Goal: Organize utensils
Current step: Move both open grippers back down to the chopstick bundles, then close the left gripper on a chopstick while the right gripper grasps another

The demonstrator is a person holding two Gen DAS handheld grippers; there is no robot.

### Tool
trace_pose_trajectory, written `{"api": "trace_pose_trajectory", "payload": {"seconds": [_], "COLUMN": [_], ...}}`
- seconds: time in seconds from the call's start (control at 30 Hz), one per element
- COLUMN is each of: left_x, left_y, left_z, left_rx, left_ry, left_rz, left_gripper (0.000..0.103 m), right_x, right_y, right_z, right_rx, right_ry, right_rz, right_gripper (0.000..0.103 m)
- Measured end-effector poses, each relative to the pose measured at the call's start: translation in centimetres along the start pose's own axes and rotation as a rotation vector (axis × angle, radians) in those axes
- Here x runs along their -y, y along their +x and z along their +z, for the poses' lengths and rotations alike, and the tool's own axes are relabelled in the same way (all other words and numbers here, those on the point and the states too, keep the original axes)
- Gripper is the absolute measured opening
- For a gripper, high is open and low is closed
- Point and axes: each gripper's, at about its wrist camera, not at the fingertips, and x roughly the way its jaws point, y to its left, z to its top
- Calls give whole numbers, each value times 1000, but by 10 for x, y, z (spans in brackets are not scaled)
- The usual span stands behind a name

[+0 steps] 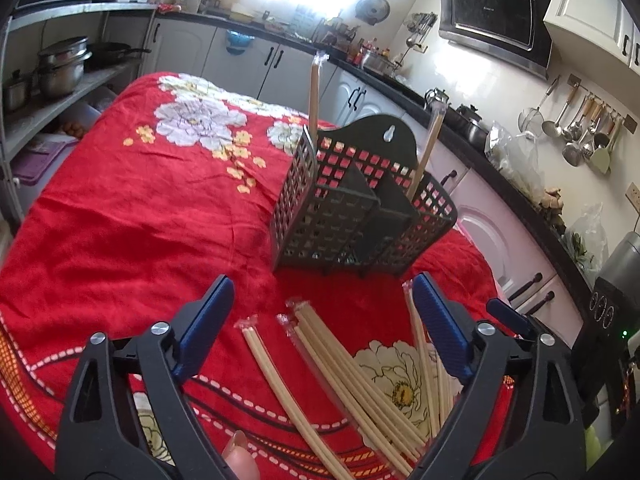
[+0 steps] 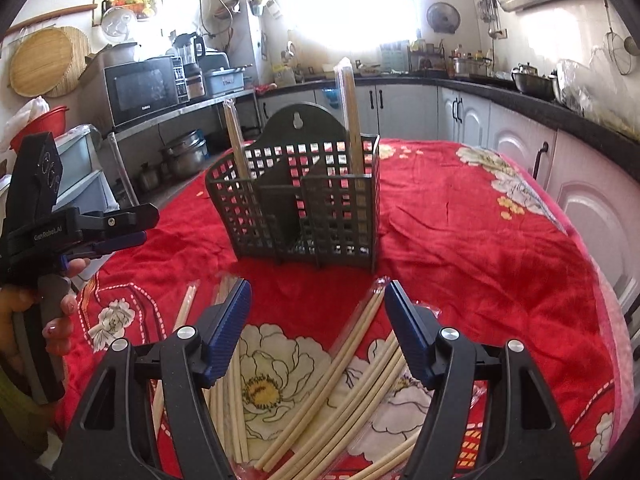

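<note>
A dark lattice utensil basket [image 1: 360,216] [image 2: 304,200] stands upright on the red flowered tablecloth [image 1: 140,220]. Two wrapped chopstick pairs [image 1: 314,96] [image 2: 348,120] stand in its outer compartments. Several more wrapped chopsticks [image 1: 340,380] [image 2: 320,400] lie loose on the cloth in front of it. My left gripper [image 1: 324,280] hovers open over that pile, its pads clear of the sticks. My right gripper [image 2: 316,286] is open above the same pile, with sticks lying below and between its blue fingers [image 2: 228,328]. The right wrist view shows the left gripper [image 2: 146,226] at the left, held by a hand [image 2: 60,320].
White cabinets under a dark counter [image 2: 520,96] run behind and to the right of the table. A metal shelf with pots [image 1: 64,64] and a microwave [image 2: 144,88] stands to the left. Ladles hang on the right wall [image 1: 580,128]. The table's right edge drops close to the cabinets.
</note>
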Motion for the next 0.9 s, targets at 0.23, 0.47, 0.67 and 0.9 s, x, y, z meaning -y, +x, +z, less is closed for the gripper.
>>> {"api": "trace_pose_trajectory", "payload": {"seconds": [0.23,0.47,0.67,0.9], "left_x": [-2,-2,-3,-8], "left_y": [13,34,55,77], "left_z": [-12,-22,-27,-23], "left_rx": [-63,-150,-215,-247], "left_ry": [1,12,19,14], "left_rz": [-6,-17,-11,12], "left_gripper": [63,44,40,31], "right_x": [4,6,11,17], "right_y": [8,16,30,48], "right_z": [-6,-8,-9,-5], "right_rx": [-44,-83,-138,-184], "right_ry": [19,21,35,43], "right_rz": [5,13,24,27], "right_gripper": [66,62,53,51]}}
